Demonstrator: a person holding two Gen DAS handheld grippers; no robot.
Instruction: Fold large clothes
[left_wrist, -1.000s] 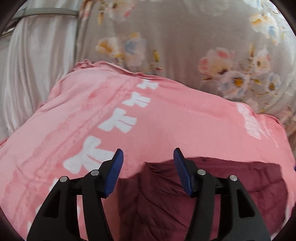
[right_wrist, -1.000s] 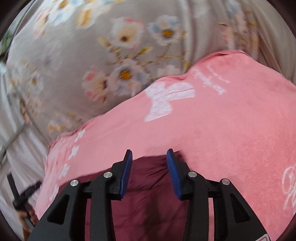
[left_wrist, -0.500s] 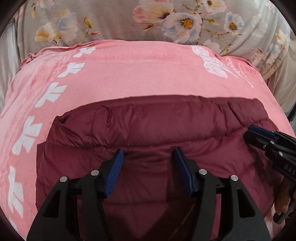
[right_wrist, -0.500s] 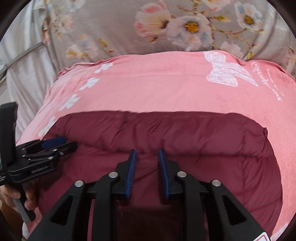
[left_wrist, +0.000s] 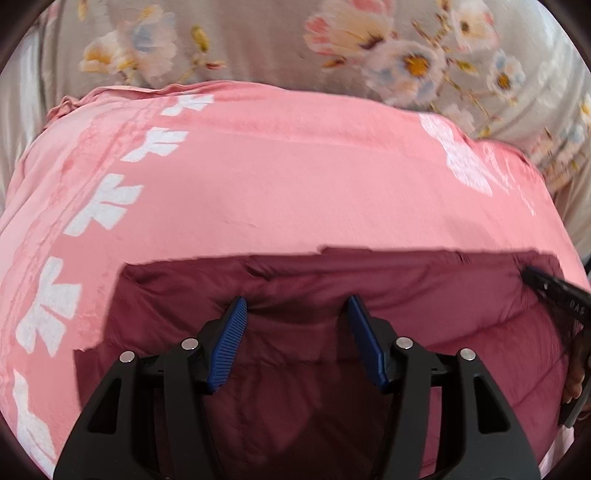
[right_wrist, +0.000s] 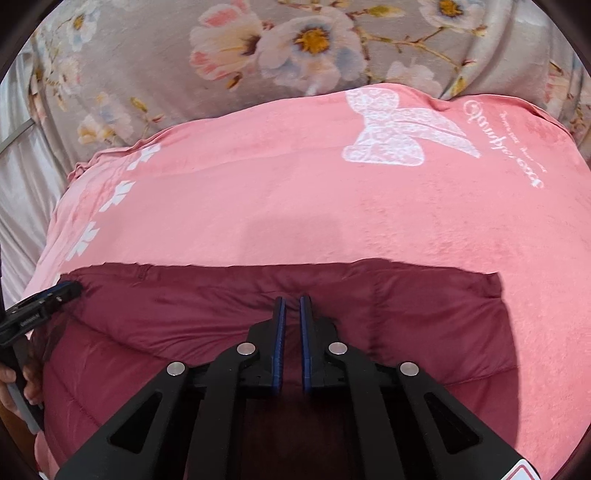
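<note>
A maroon puffer jacket (left_wrist: 332, 387) (right_wrist: 184, 325) lies folded on a pink blanket (left_wrist: 295, 192) (right_wrist: 295, 214). My left gripper (left_wrist: 297, 306) is open, its blue pads standing either side of a padded ridge near the jacket's far edge without pressing it. My right gripper (right_wrist: 291, 301) has its jaws closing down to a thin slit, and creases in the jacket fabric run into the tips. Each gripper also shows in the other's view: the right gripper (left_wrist: 546, 288) is by the jacket's right corner, the left gripper (right_wrist: 44, 304) by its left corner.
The pink blanket carries white flower prints (left_wrist: 107, 206) and a white bow print (right_wrist: 391, 136). Under it is a grey floral bedsheet (right_wrist: 258, 51) (left_wrist: 258, 48). A pale satin cover (right_wrist: 18, 192) lies at the left. A hand (right_wrist: 14, 384) holds the left gripper's handle.
Both grippers have come down onto the jacket's far edge. The right jaws went from half open to nearly together. The left jaws kept their width.
</note>
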